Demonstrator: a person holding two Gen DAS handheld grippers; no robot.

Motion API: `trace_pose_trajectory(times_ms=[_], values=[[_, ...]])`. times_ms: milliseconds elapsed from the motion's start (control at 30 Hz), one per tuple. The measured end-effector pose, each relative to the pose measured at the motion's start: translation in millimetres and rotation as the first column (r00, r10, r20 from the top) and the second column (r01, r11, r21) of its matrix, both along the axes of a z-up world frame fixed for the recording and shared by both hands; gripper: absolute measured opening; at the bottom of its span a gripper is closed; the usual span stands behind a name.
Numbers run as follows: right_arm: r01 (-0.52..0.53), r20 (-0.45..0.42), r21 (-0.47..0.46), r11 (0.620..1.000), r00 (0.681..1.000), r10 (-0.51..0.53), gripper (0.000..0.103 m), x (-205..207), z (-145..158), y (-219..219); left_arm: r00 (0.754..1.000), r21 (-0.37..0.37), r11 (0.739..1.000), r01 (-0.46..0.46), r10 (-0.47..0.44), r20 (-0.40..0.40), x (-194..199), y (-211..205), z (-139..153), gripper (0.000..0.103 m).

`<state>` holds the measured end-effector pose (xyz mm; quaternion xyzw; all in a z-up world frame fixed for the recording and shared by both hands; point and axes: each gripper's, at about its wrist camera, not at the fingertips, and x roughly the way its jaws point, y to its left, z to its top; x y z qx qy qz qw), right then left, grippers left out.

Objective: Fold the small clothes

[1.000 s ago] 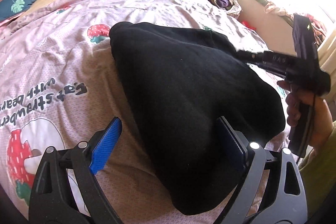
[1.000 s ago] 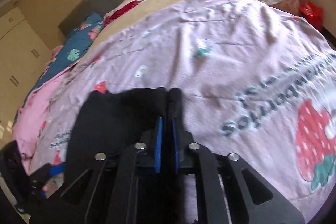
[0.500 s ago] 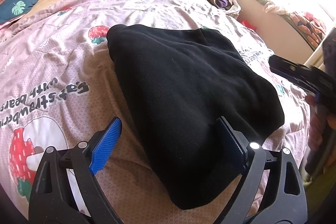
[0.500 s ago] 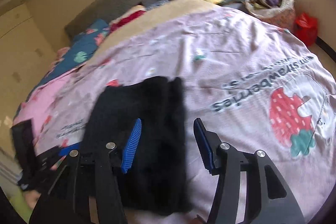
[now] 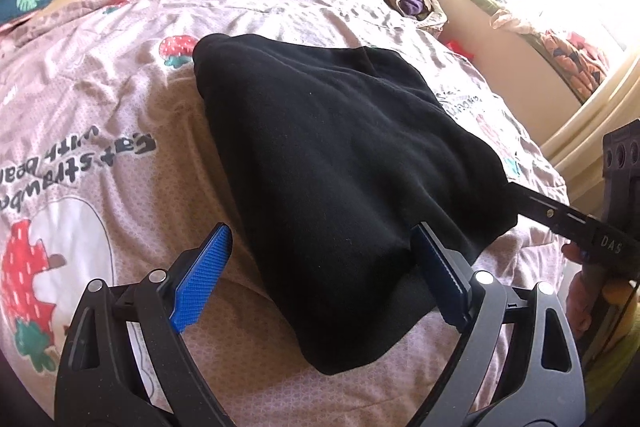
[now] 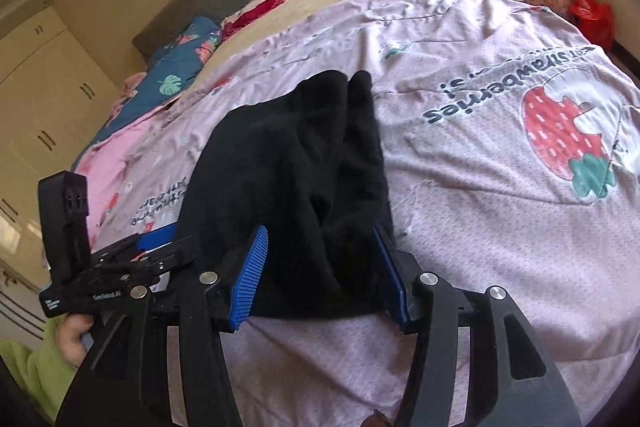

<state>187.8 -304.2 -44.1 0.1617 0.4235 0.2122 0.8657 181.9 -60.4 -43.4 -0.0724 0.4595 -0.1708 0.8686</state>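
Left wrist view shows the black garment (image 5: 340, 163) lying folded on the pink quilt (image 5: 120, 99) of the bed, near its front edge. It looks soft, thick and light, like fleece; I judge it will sag and not slip, so it is best taken at a corner or along the near folded edge. The left gripper (image 5: 320, 267) stands wide open over that near edge, holding nothing. The right gripper (image 6: 324, 267) has just been opening; the cloth lies between its jaws, but the pads do not seem to press on it. Upside-down print on the quilt reads "Eat strawberries with bear" in part. The right gripper's body shows "DAS".
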Motion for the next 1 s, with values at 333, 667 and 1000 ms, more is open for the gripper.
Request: trace_pose_trajectory(times_ms=[333,667,1000], values=[[-0.010,0.012,-0.002,1.000,1.000,0.010,0.003,-4,1,-7,1.000,0.006,1.000,0.001,-0.001,-0.003,-2,-3,2,0.066],[0.024,0.014,-0.153,0.988,1.000,-0.022,0.010,-15,-6,0,1.000,0.020,1.000,0.009,-0.009,-0.004,-2,-4,3,0.066],[0.089,0.098,-0.216,0.972,0.993,-0.069,0.061,-43,17,-1,1.000,0.015,1.000,0.022,-0.022,0.009,-14,-4,9,0.072]])
